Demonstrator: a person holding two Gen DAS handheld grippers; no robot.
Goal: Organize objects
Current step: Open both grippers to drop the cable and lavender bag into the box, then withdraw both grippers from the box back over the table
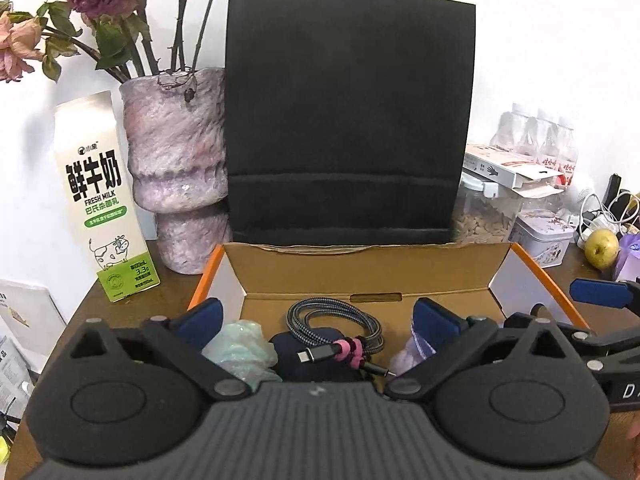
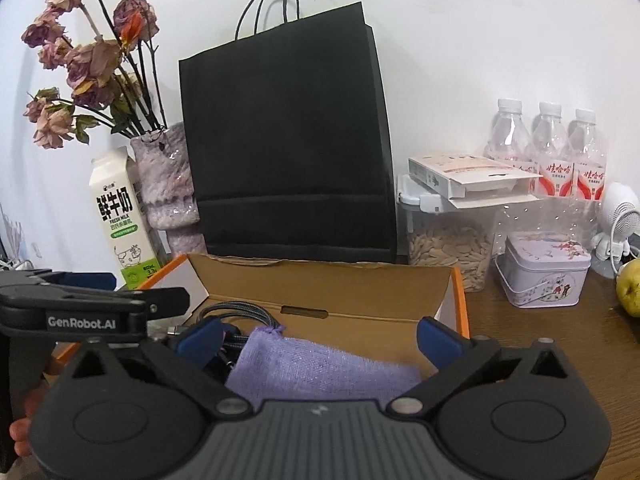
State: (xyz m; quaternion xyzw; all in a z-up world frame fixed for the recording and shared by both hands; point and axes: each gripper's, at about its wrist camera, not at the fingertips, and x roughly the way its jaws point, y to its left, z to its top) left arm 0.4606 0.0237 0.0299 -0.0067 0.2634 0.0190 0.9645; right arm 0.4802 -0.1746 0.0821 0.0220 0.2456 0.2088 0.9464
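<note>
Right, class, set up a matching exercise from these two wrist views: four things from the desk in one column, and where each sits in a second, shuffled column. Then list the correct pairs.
Things
1. braided charging cable
2. milk carton
3. black paper bag
4. green pear

Places
A. standing upright behind the cardboard box, against the wall
B. far right edge of the desk, beside the patterned tin
C. coiled inside the cardboard box
D. left of the mottled pink vase

Pairs: 1-C, 2-D, 3-A, 4-B
</note>
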